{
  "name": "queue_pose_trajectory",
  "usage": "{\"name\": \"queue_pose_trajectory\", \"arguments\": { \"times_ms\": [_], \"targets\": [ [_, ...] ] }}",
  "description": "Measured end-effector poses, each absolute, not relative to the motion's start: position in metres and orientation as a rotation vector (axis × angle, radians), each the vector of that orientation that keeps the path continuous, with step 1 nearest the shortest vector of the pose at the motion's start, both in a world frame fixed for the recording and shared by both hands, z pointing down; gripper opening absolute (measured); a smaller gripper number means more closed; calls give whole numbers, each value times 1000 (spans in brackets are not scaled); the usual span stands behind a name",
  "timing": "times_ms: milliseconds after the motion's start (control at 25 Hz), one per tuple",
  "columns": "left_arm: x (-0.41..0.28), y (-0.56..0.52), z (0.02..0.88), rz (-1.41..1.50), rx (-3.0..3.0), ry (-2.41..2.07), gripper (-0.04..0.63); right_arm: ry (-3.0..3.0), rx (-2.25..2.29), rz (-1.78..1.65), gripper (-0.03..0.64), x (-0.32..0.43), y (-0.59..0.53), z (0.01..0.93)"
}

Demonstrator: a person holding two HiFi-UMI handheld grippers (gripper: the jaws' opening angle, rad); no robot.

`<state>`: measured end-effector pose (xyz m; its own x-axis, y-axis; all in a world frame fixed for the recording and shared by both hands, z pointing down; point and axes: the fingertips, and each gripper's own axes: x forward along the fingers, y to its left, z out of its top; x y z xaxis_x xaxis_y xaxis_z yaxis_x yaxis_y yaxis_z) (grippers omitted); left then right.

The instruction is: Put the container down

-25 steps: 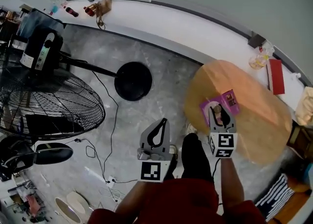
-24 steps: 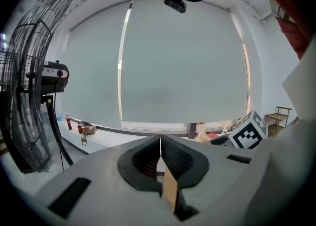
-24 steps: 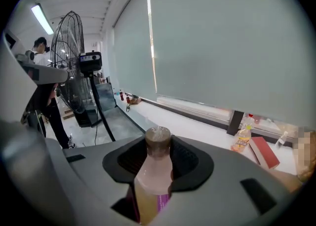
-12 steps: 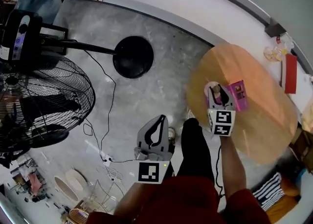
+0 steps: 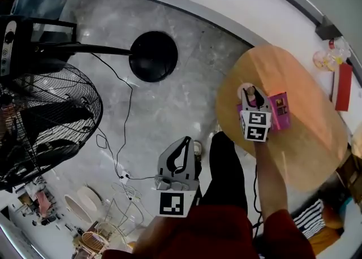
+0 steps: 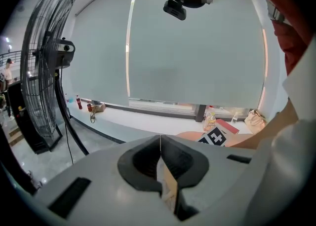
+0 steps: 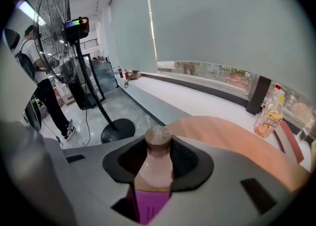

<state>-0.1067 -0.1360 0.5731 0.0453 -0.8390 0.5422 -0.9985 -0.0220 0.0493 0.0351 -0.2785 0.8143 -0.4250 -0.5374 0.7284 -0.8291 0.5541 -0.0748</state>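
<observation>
Left hand-held gripper: tilted downward above grey floor, jaws pressed together. Right hand-held gripper: tilted downward over round tan desk, pinching pale brown-capped bottle with magenta pack. Cap clear only in right gripper view.

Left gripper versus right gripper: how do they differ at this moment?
The left gripper has its jaws together with nothing between them. The right gripper is closed on the container, a pink bottle with a purple label. The left gripper hangs over the grey floor, while the right gripper is over the round wooden table. Both point forward and down.
</observation>
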Motion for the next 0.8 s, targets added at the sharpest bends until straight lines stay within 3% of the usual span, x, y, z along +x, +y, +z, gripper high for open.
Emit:
{"name": "queue_pose_trajectory", "arguments": {
  "times_ms": [800],
  "targets": [
    [-83, -150, 581, 561, 1931, -1800, 9, -2101, 1048, 495, 141, 37, -276, 847]
  ]
}}
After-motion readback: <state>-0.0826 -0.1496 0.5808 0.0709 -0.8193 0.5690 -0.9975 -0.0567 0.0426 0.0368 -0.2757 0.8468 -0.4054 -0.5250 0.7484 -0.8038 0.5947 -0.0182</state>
